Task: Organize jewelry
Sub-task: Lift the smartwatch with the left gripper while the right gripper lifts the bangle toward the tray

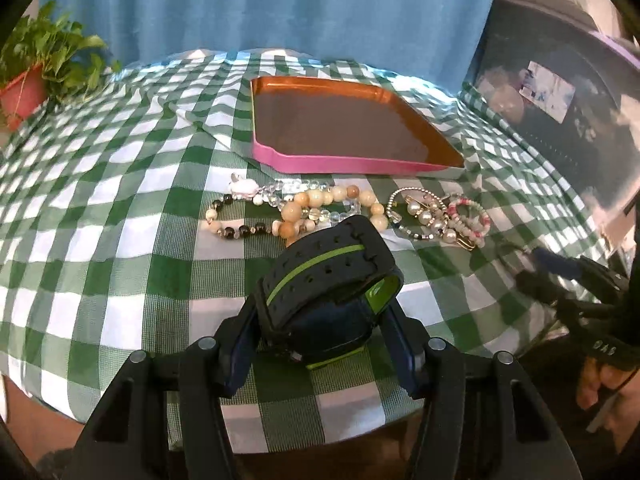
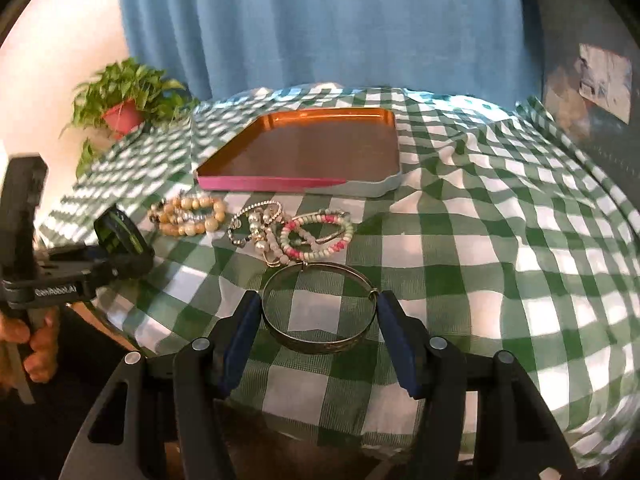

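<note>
My left gripper [image 1: 320, 300] is shut on a black watch band with a green stripe [image 1: 328, 276], held above the checked cloth. My right gripper [image 2: 318, 304] is shut on a metal bangle [image 2: 320, 308], held level over the cloth. A shallow tray with a brown floor and pink front wall [image 1: 320, 162] [image 2: 276, 183] lies beyond. In front of it lie a cream bead bracelet pile [image 1: 304, 208] [image 2: 188, 216], a pearl and silver bracelet pile [image 1: 424, 216] [image 2: 258, 228] and pink-and-green bead bracelets [image 2: 320, 236]. The left gripper with the band also shows in the right wrist view [image 2: 120, 240].
A green-and-white checked cloth [image 2: 480, 240] covers the round table. A potted plant [image 1: 36, 80] [image 2: 124, 100] stands at the back left. A blue curtain [image 2: 320, 20] hangs behind. A dark bin or appliance [image 1: 560, 100] stands at the right.
</note>
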Demonstrator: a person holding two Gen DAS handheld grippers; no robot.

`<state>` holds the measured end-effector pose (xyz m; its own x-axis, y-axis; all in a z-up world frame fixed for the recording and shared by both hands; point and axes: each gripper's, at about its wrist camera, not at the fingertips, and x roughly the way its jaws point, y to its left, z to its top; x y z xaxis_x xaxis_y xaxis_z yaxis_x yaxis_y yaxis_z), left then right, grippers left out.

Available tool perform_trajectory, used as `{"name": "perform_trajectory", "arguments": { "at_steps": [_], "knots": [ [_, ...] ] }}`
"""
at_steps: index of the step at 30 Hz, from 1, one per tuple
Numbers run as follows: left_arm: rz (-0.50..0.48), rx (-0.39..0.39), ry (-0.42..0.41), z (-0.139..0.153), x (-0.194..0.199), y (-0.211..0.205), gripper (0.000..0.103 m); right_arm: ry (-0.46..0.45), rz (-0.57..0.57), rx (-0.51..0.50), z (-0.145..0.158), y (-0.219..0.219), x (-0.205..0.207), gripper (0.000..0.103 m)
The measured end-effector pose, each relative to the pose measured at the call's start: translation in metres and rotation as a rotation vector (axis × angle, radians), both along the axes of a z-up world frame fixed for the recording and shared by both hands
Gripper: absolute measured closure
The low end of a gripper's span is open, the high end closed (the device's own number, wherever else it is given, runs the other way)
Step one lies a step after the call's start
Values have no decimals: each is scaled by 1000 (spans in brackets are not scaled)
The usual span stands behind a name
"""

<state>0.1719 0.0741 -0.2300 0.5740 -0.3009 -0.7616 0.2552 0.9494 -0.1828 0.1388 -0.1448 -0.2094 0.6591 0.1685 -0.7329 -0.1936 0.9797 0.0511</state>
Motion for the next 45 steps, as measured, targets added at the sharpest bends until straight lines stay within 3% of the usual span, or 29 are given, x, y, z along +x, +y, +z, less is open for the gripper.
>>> {"name": "perform_trajectory", "arguments": {
  "at_steps": [4,7,15,40,45],
  "knots": [
    [3,58,-34,-3,0,-9,42,10,-25,-31,-8,2,9,44],
    [8,39,-36,-3,3,-8,42,8,-26,-41,-11,5,13,39],
    [-9,86,-58,-5,4,-18,45,1,-50,-62,-14,4,10,46],
    [5,119,-77,-5,-23,-41,45,-23,-169,-42,-9,0,-7,46],
    [-1,135,-84,-2,-37,-49,45,-73,-168,-27,1,0,-20,46]
  ]
}}
